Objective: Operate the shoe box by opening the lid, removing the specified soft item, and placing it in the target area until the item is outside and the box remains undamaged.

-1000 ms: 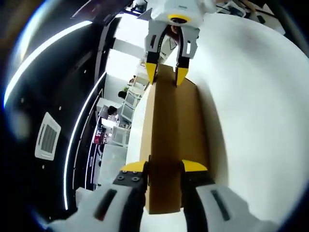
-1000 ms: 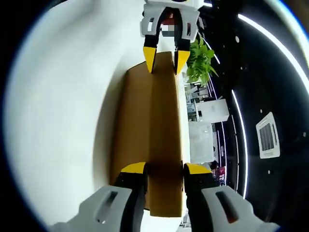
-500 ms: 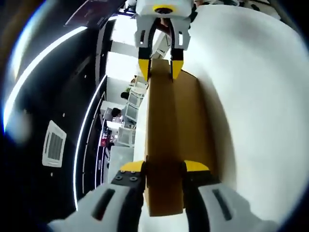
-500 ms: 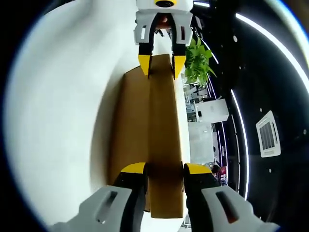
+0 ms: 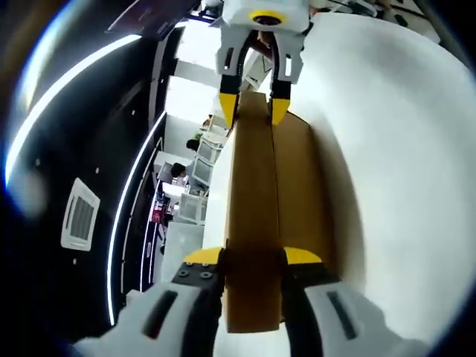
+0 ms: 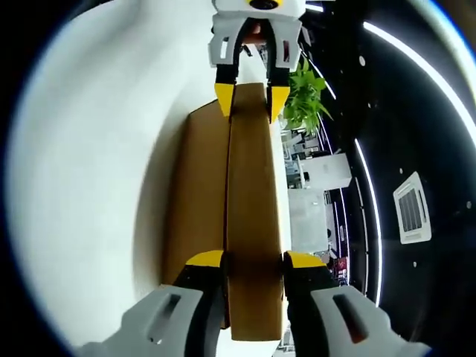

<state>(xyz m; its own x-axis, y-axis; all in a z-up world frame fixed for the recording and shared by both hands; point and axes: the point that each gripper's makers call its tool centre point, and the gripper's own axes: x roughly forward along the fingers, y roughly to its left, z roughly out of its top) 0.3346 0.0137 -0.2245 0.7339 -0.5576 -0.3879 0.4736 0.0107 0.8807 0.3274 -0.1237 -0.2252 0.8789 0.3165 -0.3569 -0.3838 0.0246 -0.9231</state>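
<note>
Seen along the left claw, its two yellow-tipped jaws, on white and black arms, press against the near end of a long brown cardboard shoe box lid, one jaw on each side of the panel, pinching it. The lid runs away from this claw as a narrow brown strip, standing up from the brown cardboard shoe box, whose wider face lies beside it on the smooth white bench. At the far end of the strip the right claw meets it from the opposite direction, yellow tips on either side of the lid's edge. Beyond, off the bench edge, is a dark ceiling with curved white light strips and a square vent, and a bright room with white furniture. Seen along the right claw, the picture mirrors this: its yellow-tipped jaws close on the near end of the same lid, gripping it between them, with the box to one side on the white bench. The left claw holds the far end, its tips straddling the lid. Just past it stands a green leafy plant, and farther off are the dark ceiling, its light strips and a vent. The box's inside is hidden, so I cannot tell what it contains.
</note>
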